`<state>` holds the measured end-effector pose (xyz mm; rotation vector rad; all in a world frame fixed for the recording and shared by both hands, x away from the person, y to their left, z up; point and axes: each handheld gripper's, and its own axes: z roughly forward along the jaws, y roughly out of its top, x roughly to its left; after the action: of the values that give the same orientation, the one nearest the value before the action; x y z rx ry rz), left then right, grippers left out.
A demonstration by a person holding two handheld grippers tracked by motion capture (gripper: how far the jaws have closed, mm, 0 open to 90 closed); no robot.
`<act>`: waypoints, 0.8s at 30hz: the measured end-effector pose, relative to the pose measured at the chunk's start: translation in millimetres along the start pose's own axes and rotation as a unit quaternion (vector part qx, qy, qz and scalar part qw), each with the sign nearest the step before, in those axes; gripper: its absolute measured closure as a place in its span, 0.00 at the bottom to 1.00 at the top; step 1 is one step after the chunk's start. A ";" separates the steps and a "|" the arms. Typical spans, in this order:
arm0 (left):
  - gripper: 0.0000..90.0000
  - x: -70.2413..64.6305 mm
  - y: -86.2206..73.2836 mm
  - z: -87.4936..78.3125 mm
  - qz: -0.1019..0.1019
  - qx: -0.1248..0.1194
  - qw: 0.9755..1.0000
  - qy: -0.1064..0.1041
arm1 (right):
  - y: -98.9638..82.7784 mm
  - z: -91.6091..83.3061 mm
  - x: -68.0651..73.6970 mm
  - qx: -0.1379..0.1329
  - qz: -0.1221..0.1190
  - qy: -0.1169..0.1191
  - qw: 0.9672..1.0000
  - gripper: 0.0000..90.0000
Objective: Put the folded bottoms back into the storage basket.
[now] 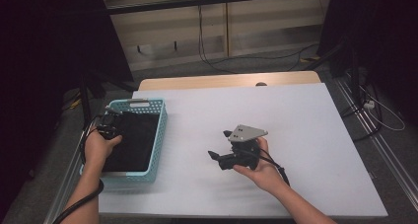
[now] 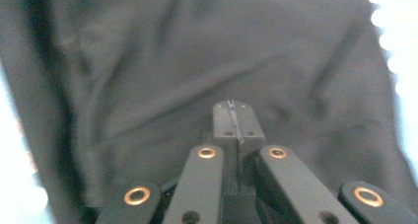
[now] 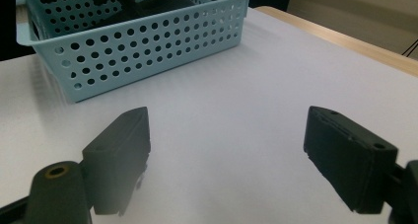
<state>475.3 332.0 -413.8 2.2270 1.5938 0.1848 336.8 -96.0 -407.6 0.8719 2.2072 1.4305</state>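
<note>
A light blue perforated basket (image 1: 160,128) stands at the table's left edge with a black cloth (image 1: 134,140) lying in it. My left gripper (image 1: 114,129) hovers over the basket's left side, just above the cloth. In the left gripper view its jaws (image 2: 231,111) are pressed together with nothing visible between them, and the creased black cloth (image 2: 148,71) lies right below. My right gripper (image 1: 220,144) is held low over the white table, to the right of the basket. It stands open and empty (image 3: 226,155), pointing toward the basket (image 3: 138,41).
The white table top (image 1: 296,130) stretches to the right and behind the right hand. A wooden strip (image 1: 226,80) runs along its far edge. Cables (image 1: 374,110) lie on the floor at the right, and dark stands rise at the left.
</note>
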 end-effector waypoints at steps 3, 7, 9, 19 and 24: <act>1.00 6.4 -4.0 2.1 -0.015 0.000 1.000 -0.003 | -0.2 0.0 0.2 0.001 -0.002 0.000 1.000 0.20; 1.00 3.3 -9.4 -2.1 -0.008 0.035 0.999 0.003 | -1.3 -1.1 -1.7 0.002 -0.003 -0.002 1.000 0.20; 1.00 4.0 -13.3 -4.3 -0.008 0.041 0.999 0.000 | -2.7 -1.8 -2.7 0.005 -0.001 -0.002 1.000 0.19; 0.73 -11.1 -2.4 -30.4 0.008 -0.019 1.000 -0.008 | -10.8 -10.7 -10.5 0.015 0.006 -0.005 1.000 0.19; 0.52 -35.7 8.1 -38.4 0.035 -0.030 0.999 -0.025 | -15.4 -18.7 -16.2 0.016 0.014 -0.008 1.000 0.19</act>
<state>457.5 305.6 -371.2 2.2251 1.4668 0.1919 332.9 -124.1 -414.3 0.9261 2.2207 1.4001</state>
